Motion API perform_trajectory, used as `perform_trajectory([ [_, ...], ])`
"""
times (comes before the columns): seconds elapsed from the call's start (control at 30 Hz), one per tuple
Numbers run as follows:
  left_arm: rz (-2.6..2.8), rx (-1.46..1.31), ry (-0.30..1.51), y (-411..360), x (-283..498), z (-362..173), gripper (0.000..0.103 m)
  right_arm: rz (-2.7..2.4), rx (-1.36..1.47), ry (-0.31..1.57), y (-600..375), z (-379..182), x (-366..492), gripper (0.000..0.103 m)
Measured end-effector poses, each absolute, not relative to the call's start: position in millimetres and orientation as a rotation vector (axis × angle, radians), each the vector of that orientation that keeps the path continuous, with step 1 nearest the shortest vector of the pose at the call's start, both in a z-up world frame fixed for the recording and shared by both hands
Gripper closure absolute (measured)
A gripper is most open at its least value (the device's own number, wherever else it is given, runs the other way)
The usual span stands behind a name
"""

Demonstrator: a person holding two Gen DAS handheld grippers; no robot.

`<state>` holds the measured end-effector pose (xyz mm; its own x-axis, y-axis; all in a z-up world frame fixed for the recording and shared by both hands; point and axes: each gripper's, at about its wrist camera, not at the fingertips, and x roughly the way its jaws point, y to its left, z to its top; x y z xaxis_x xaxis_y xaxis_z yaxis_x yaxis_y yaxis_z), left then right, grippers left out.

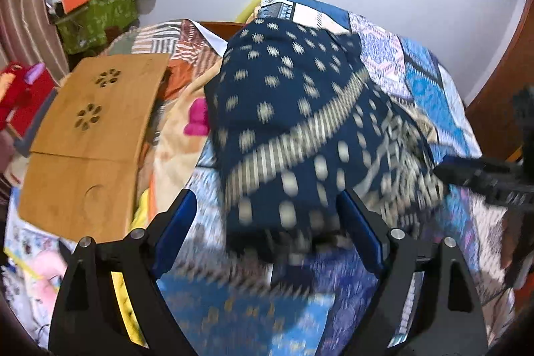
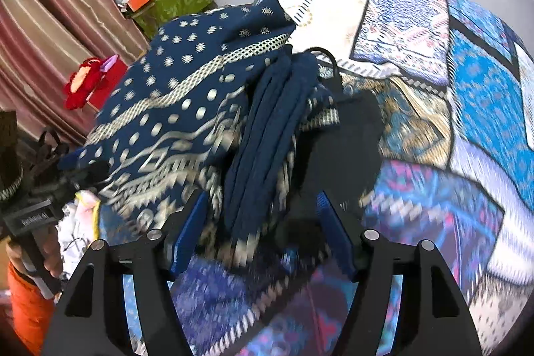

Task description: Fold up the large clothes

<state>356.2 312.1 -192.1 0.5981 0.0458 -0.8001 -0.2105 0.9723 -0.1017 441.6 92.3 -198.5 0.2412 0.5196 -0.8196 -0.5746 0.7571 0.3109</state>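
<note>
The left gripper [image 1: 267, 232] stands wide open, its blue pads well apart, with the near edge of the navy patterned garment [image 1: 300, 122] lying loosely between them; the pads do not press on the cloth. The right gripper [image 2: 263, 229] is open too, somewhat less wide, and a bunched hanging fold of the same navy patterned garment [image 2: 187, 109] sits between its pads, again without being pinched as far as I can tell through the blur.

The garment lies on the bed [image 1: 434, 82], heaped over a patchwork blue bedspread [image 2: 467, 89], directly ahead of and just beyond both grippers. Its long axis seems to run away from the grippers toward the wall, with the striped border band crossing it at a slant. From the left gripper the bulk spreads forward and slightly right; from the right gripper it spreads forward and left, with the gathered plain navy folds straight ahead. Both grippers sit at the near hem, side by side, so neither is clearly nearer.

To the left of the left gripper a wooden lap tray [image 1: 90, 135] rests on the bed. The other gripper's body, seen at the left edge of the right wrist view, carries a small white label [image 2: 35, 217]; its lettering is too blurred to read. No other writing is legible.
</note>
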Motion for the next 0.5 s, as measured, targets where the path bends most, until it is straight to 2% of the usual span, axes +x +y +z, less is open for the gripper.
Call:
perform_trajectory([
  [0.2, 0.198, -0.091, 0.826, 280, 304, -151, 0.016, 0.765, 0.021, 1.019, 74, -153, 408, 0.039],
  [0.5, 0.167, -0.05, 0.491, 229, 204, -23, 0.016, 0.835, 0.093, 0.705, 41, -35, 315, 0.039],
])
